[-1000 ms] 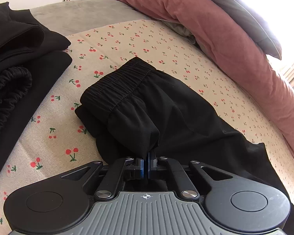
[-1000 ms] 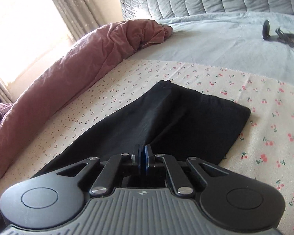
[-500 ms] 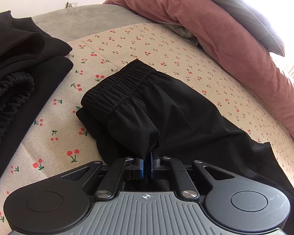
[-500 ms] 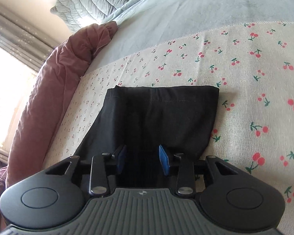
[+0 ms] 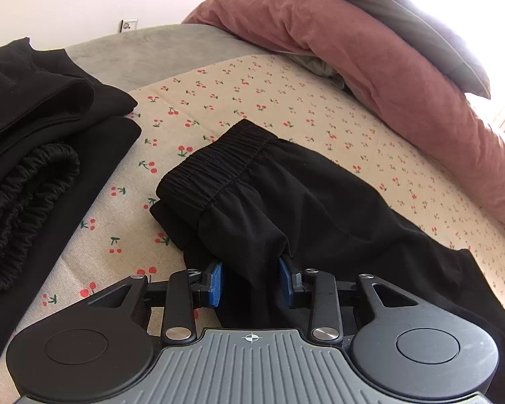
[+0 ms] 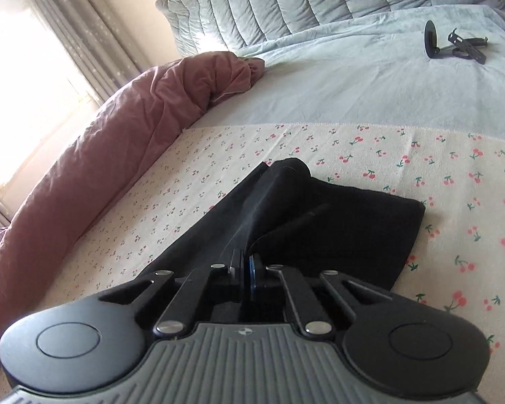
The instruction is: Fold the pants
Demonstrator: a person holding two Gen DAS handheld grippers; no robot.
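Observation:
Black pants [image 5: 303, 202] lie on a cherry-print cloth [image 5: 252, 94], their elastic waistband [image 5: 219, 165] toward the far left. My left gripper [image 5: 250, 281] is at the near edge of the waist end. Its jaws are opening, and a fold of the fabric still sits loosely between the blue pads [image 5: 215, 282]. In the right wrist view the leg end of the pants [image 6: 336, 232] lies on the cloth. My right gripper [image 6: 245, 264] is shut on its near edge, pulling up a ridge of fabric.
A pile of other black clothes [image 5: 33, 141] lies at the left. A pink duvet [image 5: 370, 54] runs along the far side of the cloth, also seen as the pink duvet [image 6: 118, 141] in the right wrist view. A small black stand [image 6: 451, 45] lies on the pale blue sheet [image 6: 336, 84].
The left jaws, shut on the waist fabric before, have parted. The right jaws opened over the flat leg end half a second ago and are now shut on it, with a fold raised.

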